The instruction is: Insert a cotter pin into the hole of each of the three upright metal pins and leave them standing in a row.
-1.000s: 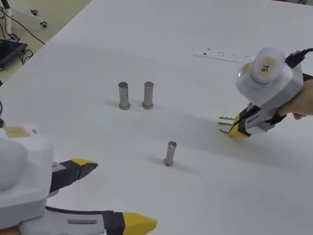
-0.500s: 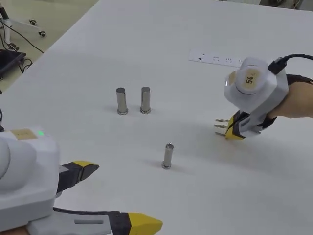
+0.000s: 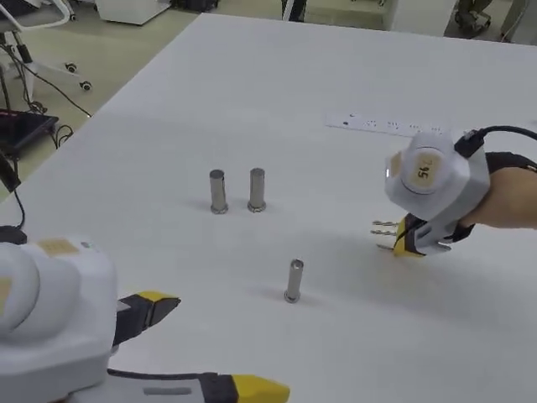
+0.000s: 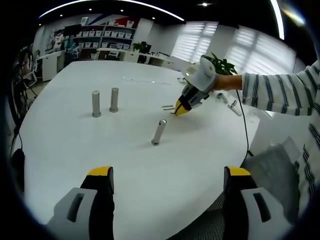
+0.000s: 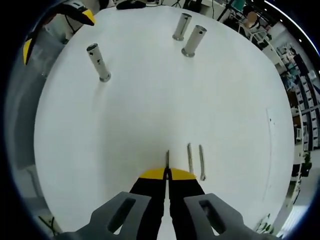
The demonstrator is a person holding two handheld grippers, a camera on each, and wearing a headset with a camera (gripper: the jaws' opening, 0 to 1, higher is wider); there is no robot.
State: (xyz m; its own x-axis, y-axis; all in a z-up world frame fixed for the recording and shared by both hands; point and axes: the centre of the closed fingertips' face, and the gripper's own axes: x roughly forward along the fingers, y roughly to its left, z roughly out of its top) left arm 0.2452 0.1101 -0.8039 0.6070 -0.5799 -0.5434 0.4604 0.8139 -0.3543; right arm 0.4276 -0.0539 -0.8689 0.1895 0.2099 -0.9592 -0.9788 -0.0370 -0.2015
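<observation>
The right gripper (image 5: pixel 167 173) has its jaws clenched on a cotter pin (image 5: pixel 167 159), whose thin shaft sticks forward out of the yellow tips, low over the white table (image 5: pixel 125 130). Just beside it in the right gripper view, two loose cotter pins (image 5: pixel 190 156) lie flat on the table, roughly parallel to the gripped one. In the head view the right gripper (image 3: pixel 404 245) angles down toward the tabletop, with a person's hand (image 3: pixel 513 200) around its rear and a black cable (image 3: pixel 495 131) running off its back. In the left gripper view it (image 4: pixel 179 109) reaches in from the right on a striped sleeve (image 4: pixel 280 92).

The left gripper (image 4: pixel 167 175) is released, its two yellow-tipped jaws spread wide over bare table. In the head view it (image 3: pixel 210 346) sits at the lower left, well apart from the right gripper.

The three metal pins all stand upright on the table. The single metal pin (image 3: pixel 294 280) stands alone between the two grippers, nearer the person; it shows in the left gripper view (image 4: pixel 159 132) straight ahead of the open jaws and in the right gripper view (image 5: pixel 98 62) at the upper left. The pair of metal pins (image 3: pixel 237 191) stands side by side farther back, close together but not touching, well apart from the single one; it shows again from the left gripper (image 4: pixel 105 102) and from the right (image 5: pixel 188 34).

A white power strip (image 3: pixel 377 125) lies flat on the table beyond the right gripper
</observation>
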